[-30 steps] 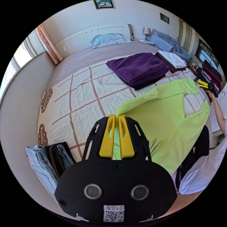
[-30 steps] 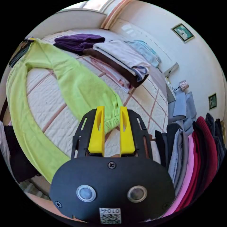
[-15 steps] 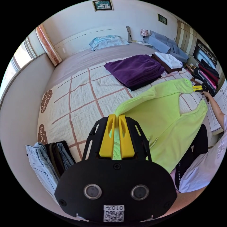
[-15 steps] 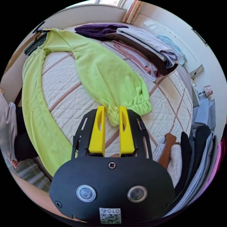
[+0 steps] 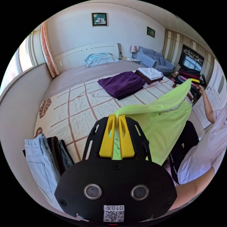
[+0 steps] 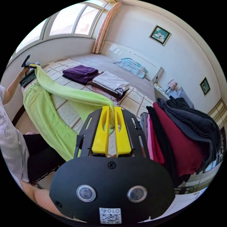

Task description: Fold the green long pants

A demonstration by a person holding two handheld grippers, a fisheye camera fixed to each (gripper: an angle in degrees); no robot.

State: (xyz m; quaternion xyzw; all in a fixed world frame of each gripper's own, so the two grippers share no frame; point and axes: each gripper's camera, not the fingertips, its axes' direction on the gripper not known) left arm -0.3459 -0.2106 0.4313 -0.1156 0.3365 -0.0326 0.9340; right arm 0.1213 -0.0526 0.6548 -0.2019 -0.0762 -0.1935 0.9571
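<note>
While left gripper [image 5: 116, 118] and right gripper [image 6: 109, 111] each clamp green pants [image 5: 163, 118], cloth spans toward 2 o'clock above bed [image 5: 78, 99].

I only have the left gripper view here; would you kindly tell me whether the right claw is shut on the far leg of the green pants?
Observer: Yes. In the right gripper view, both jaws of the right claw press on the end of one leg of the green pants.
Operator: Thank you. Is anything close beside that claw?
Observer: A pile of dark red, black, grey and pink clothes sits right next to it, on the side away from the pants.
</note>
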